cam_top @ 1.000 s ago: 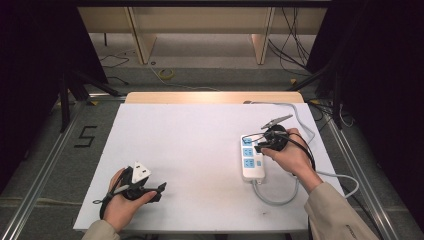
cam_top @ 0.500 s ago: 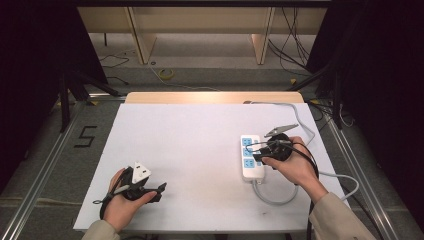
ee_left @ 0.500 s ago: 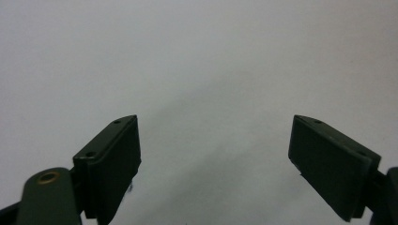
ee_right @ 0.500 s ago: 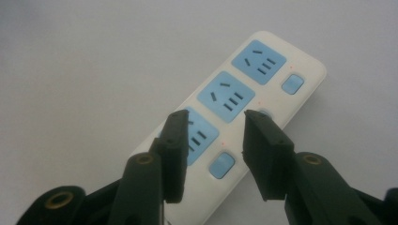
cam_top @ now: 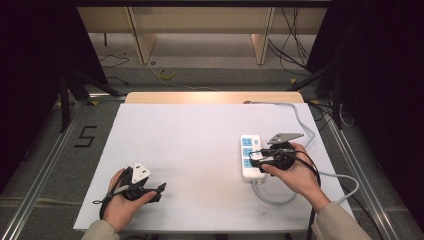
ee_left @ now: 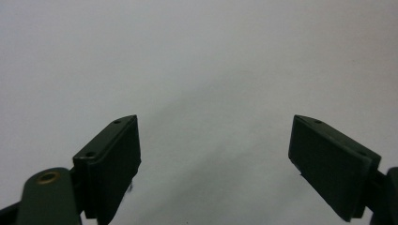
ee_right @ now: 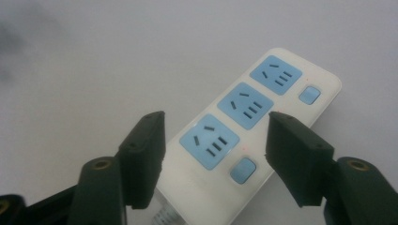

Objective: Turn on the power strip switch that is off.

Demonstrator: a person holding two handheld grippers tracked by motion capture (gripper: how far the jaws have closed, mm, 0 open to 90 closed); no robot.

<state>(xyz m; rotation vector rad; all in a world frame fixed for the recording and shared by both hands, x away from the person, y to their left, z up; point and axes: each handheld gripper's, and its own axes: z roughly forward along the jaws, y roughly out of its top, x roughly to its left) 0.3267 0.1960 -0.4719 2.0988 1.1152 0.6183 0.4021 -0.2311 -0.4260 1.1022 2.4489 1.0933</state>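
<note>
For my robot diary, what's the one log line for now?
right gripper: open over power strip | left gripper: open above table

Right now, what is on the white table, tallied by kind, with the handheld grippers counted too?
Power strip: 1
Blue sockets on it: 3
Blue switches on it: 2
Grippers: 2, left gripper and right gripper, both jaws open
Total: 8

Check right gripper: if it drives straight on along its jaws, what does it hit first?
Most likely the power strip: the right gripper has open jaws straddling the cable end, over the nearest blue socket. Height above it is unclear.
</note>
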